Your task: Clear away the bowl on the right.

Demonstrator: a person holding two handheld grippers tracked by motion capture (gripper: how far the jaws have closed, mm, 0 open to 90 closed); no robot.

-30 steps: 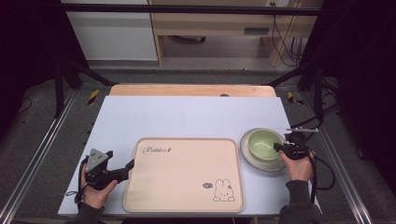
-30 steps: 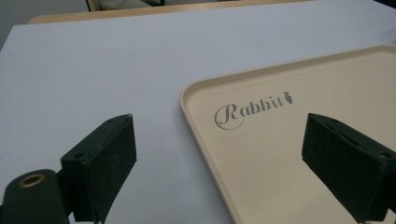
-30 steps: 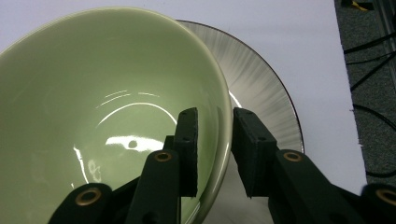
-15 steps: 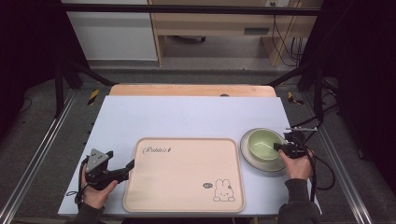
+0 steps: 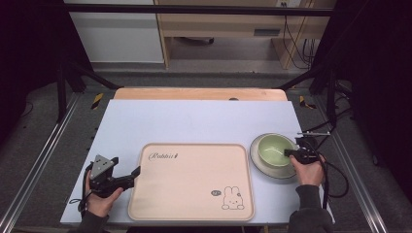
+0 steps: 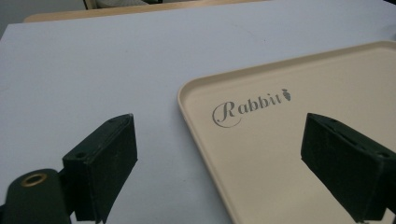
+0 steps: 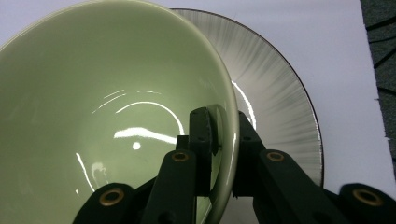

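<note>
A pale green bowl sits on a grey plate at the right of the table. My right gripper is shut on the bowl's near rim, one jaw inside and one outside; its jaws have just been closing onto that rim. A beige tray printed "Rabbit" with a rabbit drawing lies in the middle. My left gripper stands open at the tray's left edge, one jaw over the tray and one over the table, nothing between the pads.
The white table top stretches behind the tray, with a wooden strip along its far edge. Metal frame rails run down both sides. Cables trail off the right edge.
The right gripper's jaws have drawn in on the bowl's rim. Both hands, the bowl, plate and tray keep their places.
</note>
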